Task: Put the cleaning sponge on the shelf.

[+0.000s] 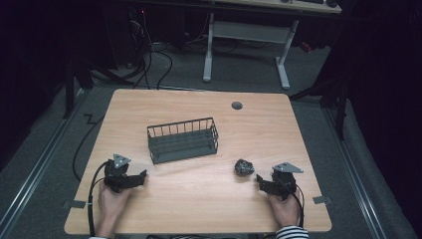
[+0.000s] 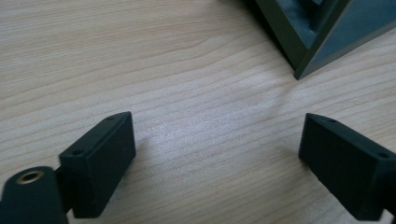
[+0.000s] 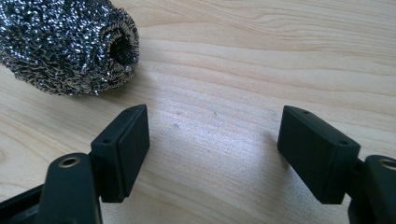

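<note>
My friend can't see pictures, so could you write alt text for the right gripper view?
A crinkly silver steel-wool scouring ball lies on a pale wooden table at the upper left, just beyond the gripper's left jaw and not between the jaws. The right gripper has its two black jaws spread open with only bare wood between them, holding nothing.

The left tool (image 2: 217, 154) hangs low over the pale wood-grain surface (image 2: 154, 60), its two black jaws spread wide with only bare wood between them. A corner of the dark grey basket (image 2: 322, 35) sits at the upper right, apart from the jaws.
</note>
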